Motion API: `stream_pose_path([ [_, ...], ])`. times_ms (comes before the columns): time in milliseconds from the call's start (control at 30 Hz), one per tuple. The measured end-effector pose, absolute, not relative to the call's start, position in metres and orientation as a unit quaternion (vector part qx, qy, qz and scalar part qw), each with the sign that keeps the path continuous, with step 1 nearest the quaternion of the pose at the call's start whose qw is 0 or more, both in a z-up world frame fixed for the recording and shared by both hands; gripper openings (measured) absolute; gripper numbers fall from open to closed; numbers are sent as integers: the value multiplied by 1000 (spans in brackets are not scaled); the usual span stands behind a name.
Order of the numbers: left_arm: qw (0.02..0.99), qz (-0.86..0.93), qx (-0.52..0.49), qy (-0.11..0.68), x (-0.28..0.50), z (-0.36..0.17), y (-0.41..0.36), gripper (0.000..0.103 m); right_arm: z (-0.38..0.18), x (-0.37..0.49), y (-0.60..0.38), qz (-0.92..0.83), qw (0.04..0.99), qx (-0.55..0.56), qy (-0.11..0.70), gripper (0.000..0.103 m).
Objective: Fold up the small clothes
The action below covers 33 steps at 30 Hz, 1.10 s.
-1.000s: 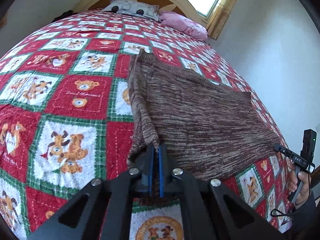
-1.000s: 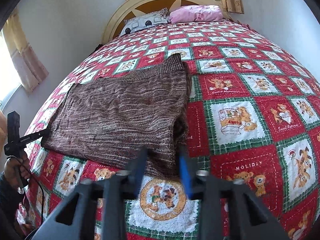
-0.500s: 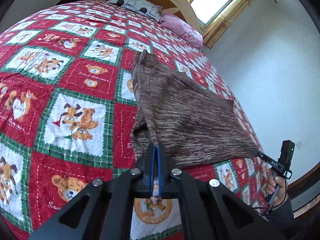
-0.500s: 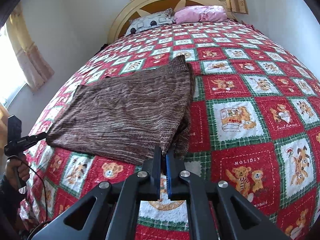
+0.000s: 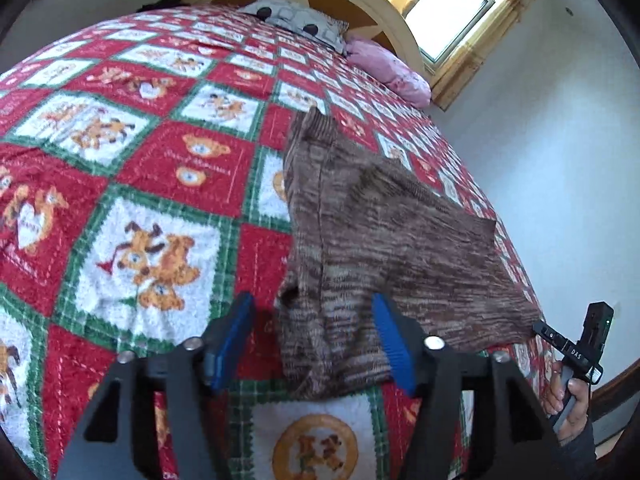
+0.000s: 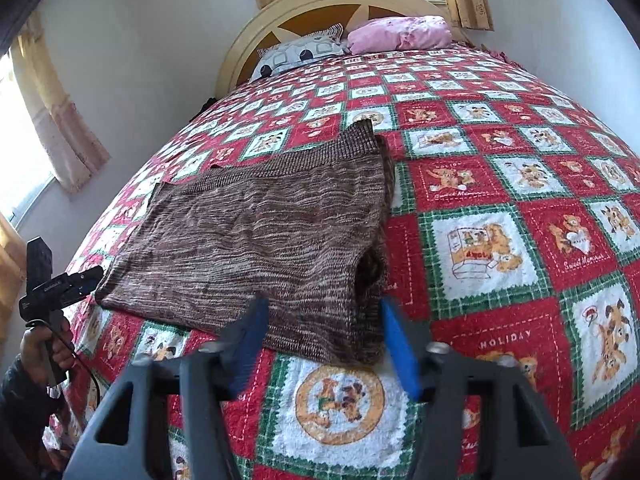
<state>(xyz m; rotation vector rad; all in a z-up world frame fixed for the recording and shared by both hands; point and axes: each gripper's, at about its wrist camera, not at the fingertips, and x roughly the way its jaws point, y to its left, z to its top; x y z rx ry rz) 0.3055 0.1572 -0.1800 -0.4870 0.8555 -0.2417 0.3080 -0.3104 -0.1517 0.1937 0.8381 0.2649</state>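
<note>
Both your grippers are spread wide, gripping nothing. Your left gripper point(image 5: 312, 344) straddles the near corner of the brown knit garment point(image 5: 384, 240), which lies folded on the teddy-bear quilt point(image 5: 160, 152) ahead. Your right gripper point(image 6: 324, 340) brackets the garment's point(image 6: 256, 248) near edge too.

The brown and cream streaked knitted garment point(image 5: 384, 248) point(image 6: 264, 240) lies flat on the bed, spread wide near the foot end. It looks folded double, with one layer resting on another. A ribbed band runs along its far edge, toward the headboard. At the near corner the layers open a little and make a dark pocket. The near edge is slightly bunched and thick, while the rest lies smooth with small waves.
</note>
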Motion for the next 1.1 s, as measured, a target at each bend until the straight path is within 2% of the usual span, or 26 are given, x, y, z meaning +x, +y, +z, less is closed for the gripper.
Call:
stream_pose_path([
  [33, 874, -128, -234, 407, 307, -179, 157, 60, -152, 309, -310, 129, 900, 90, 407, 18],
  [67, 874, -136, -231, 405, 307, -179, 156, 55, -152, 310, -308, 134, 898, 86, 410, 15],
  [100, 875, -141, -221, 406, 308, -178, 153, 35, -153, 311, -306, 140, 896, 85, 413, 10],
  [133, 875, -150, -204, 413, 309, -178, 148, 7, -154, 311, -304, 149, 892, 84, 418, 4],
  [167, 873, -155, -196, 418, 309, -179, 146, 3, -154, 311, -302, 153, 891, 81, 419, 3],
  [400, 869, -166, -230, 405, 290, -166, 172, 3, -132, 292, -316, 166, 898, 85, 397, 3],
  [667, 856, -159, -229, 435, 288, -190, 172, 3, -164, 301, -330, 140, 887, 103, 428, 3],
  [767, 853, -145, -235, 442, 296, -195, 172, 14, -171, 304, -330, 134, 880, 102, 445, 6],
  [800, 855, -139, -233, 442, 297, -193, 172, 21, -169, 303, -330, 129, 880, 98, 446, 13],
  [833, 857, -134, -227, 442, 298, -189, 171, 36, -166, 301, -330, 120, 881, 91, 449, 31],
  [867, 862, -126, -220, 440, 297, -184, 171, 46, -162, 298, -330, 99, 886, 73, 447, 43],
  [900, 871, -113, -207, 431, 295, -179, 172, 63, -158, 295, -331, 85, 891, 61, 441, 58],
  [933, 884, -96, -196, 413, 291, -171, 174, 73, -150, 291, -330, 67, 901, 44, 427, 58],
  [1000, 899, -80, -186, 388, 287, -161, 177, 80, -134, 286, -324, 61, 915, 21, 397, 58],
  [1100, 903, -81, -181, 382, 291, -159, 172, 80, -117, 290, -301, 105, 922, 13, 373, 58],
])
